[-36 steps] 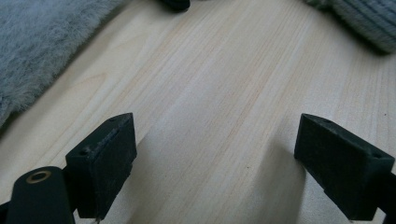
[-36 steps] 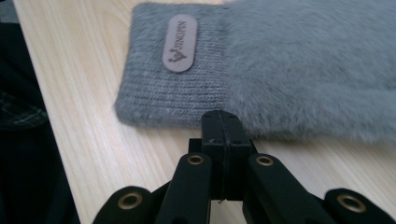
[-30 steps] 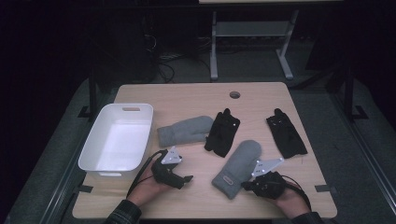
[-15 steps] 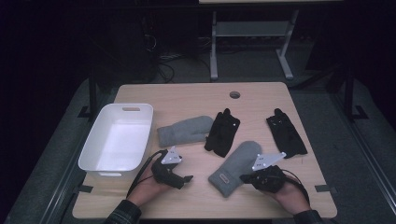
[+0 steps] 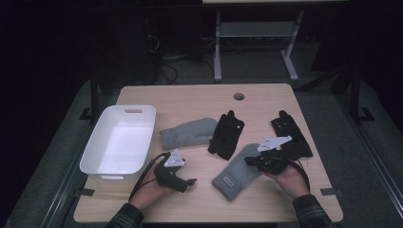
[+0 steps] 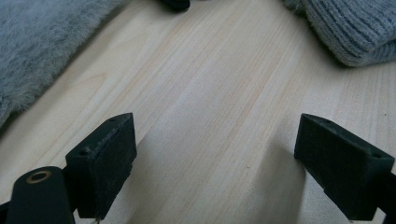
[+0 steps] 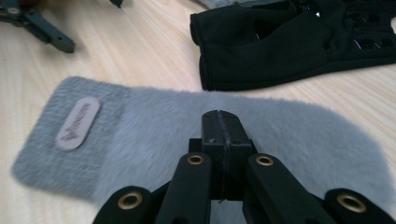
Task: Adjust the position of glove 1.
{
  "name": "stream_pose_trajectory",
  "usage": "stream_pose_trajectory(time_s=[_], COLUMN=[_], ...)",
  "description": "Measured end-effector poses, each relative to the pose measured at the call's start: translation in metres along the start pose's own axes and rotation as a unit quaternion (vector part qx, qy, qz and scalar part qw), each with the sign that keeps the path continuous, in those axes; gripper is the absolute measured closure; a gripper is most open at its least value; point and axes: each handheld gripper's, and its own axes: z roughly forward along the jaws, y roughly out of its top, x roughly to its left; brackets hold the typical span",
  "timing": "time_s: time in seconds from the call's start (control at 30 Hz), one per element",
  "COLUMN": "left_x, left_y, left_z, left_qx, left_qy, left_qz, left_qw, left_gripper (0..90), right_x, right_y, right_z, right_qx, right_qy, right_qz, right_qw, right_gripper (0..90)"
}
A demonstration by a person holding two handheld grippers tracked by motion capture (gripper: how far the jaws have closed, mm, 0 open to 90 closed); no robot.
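A grey mitten [image 5: 235, 173] [image 7: 154, 121] lies flat near the front of the table, its labelled cuff toward the front left. My right gripper [image 5: 249, 161] [image 7: 222, 119] is shut, with its tips resting on the mitten's furry top; no fabric shows between the jaws. To the left, my left gripper [image 5: 190, 182] [image 6: 215, 140] stands open low over bare wood. A second grey mitten [image 5: 187, 132] [image 6: 37, 42] lies farther back. One black glove [image 5: 227, 134] [image 7: 289, 42] lies at centre, another black glove [image 5: 291, 135] at the right.
A white bin [image 5: 134, 110] stands at the table's left side. The wooden table [image 5: 190, 99] has a cable hole [image 5: 239, 96] near its far edge. A metal stand [image 5: 256, 33] rises behind the table.
The front grey mitten has slid and turned toward the front left, its label now showing. My right gripper moved with it. The left gripper stayed put.
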Motion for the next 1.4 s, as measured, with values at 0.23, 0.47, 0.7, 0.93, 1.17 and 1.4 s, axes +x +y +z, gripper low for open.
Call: stream_pose_trajectory(time_s=[0.23, 0.47, 0.7, 0.93, 1.17, 1.4], left_x=[0.0, 0.0, 0.0, -0.001, -0.001, 0.0], left_y=[0.0, 0.0, 0.0, 0.0, 0.0, 0.0], left_z=[0.0, 0.0, 0.0, 0.0, 0.0, 0.0], left_qx=[0.001, 0.001, 0.001, -0.001, -0.002, 0.001], left_qy=[0.0, 0.0, 0.0, -0.001, -0.002, -0.002], left_qz=[0.001, 0.001, -0.001, -0.004, -0.005, -0.001], left_qw=[1.0, 1.0, 1.0, 1.0, 1.0, 1.0], left_gripper=[12.0, 12.0, 12.0, 12.0, 12.0, 11.7], right_x=[0.0, 0.004, 0.02, 0.034, 0.033, 0.025], right_y=[0.003, 0.001, -0.009, -0.016, -0.014, -0.019], right_z=[0.03, 0.037, 0.027, 0.019, 0.008, -0.011], right_qx=[0.042, 0.048, 0.053, 0.058, 0.024, -0.006], right_qy=[0.002, 0.002, -0.001, -0.015, -0.008, -0.024], right_qz=[-0.013, -0.005, -0.001, 0.001, -0.014, 0.005], right_qw=[0.999, 0.9988, 0.9986, 0.9982, 0.9996, 0.9997], right_gripper=[90.0, 90.0, 90.0, 90.0, 79.6, 54.1])
